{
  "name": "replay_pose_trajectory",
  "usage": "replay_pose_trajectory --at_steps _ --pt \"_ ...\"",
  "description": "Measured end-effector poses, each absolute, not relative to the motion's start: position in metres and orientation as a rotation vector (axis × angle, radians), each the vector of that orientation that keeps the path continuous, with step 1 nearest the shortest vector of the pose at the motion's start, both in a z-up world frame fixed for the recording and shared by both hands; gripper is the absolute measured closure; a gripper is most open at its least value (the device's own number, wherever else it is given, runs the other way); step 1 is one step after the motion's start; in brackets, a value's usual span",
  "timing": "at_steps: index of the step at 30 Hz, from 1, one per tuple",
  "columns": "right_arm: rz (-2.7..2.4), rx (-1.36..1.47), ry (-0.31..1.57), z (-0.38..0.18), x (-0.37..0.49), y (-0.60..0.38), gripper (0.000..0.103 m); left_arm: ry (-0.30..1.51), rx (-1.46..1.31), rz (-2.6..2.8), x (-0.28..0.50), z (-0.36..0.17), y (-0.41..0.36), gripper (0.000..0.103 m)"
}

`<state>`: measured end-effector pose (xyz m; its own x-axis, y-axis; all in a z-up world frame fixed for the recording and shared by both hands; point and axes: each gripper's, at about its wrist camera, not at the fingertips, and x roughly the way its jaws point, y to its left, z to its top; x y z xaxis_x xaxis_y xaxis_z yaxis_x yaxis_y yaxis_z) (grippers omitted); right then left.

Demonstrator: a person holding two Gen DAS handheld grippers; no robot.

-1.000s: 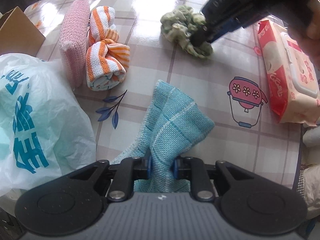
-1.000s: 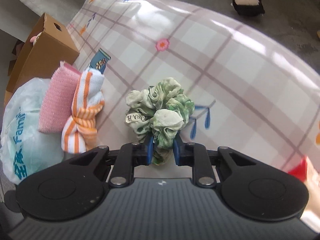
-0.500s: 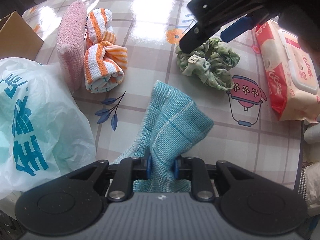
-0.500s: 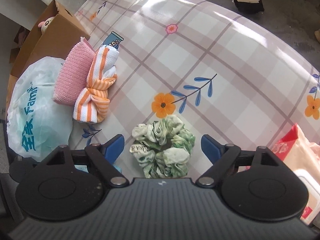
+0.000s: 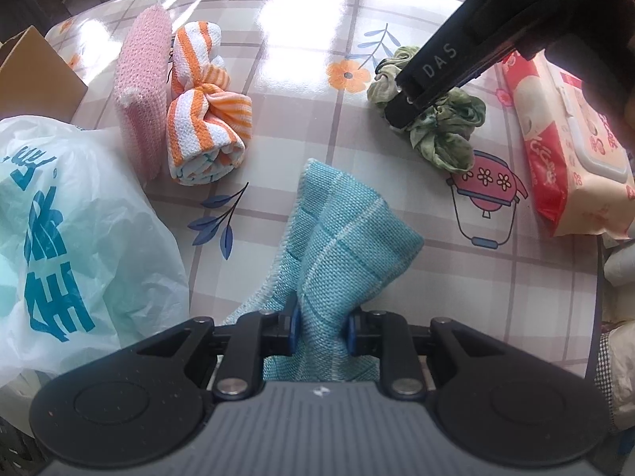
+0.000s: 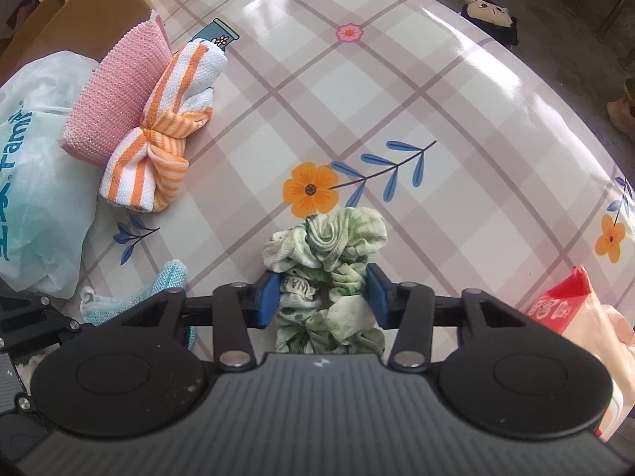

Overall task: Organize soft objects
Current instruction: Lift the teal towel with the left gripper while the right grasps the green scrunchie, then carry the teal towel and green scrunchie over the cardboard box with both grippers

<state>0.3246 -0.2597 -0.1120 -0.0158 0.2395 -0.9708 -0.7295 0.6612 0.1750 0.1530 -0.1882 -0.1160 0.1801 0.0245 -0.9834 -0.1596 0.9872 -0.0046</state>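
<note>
Right wrist view: right claw [image 6: 322, 295] closing around green scrunchie [image 6: 327, 261] on worktop [image 6: 397, 91] — regrasp step. Left claw [image 5: 320, 327] clamped on teal cloth [image 5: 337, 246]. Next — firm pinch, then carry toward pink-and-striped pile [image 6: 147, 127].

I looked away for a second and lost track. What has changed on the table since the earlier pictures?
The right gripper let go of the green scrunchie, which now lies further from the orange striped towel, beside the wipes pack. Its jaws are closing around the scrunchie again. The left gripper stays shut on the blue cloth; the pink cloth and plastic bag have not moved.
</note>
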Motion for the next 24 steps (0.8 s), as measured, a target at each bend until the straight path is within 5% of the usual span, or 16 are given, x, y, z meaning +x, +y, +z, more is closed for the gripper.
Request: replay_pose_trajectory --at_steps 7,24 --pt "0.751 -0.242 1.438 -0.108 0.331 -0.289 0.078 1.365 -0.098 0.133 0.149 -0.116 -0.193 0.081" --pt "0.686 0.321 1.41 -0.057 0.295 -0.374 0.078 1.293 -0.118 0.064 0.134 -0.077 -0.196 0.084"
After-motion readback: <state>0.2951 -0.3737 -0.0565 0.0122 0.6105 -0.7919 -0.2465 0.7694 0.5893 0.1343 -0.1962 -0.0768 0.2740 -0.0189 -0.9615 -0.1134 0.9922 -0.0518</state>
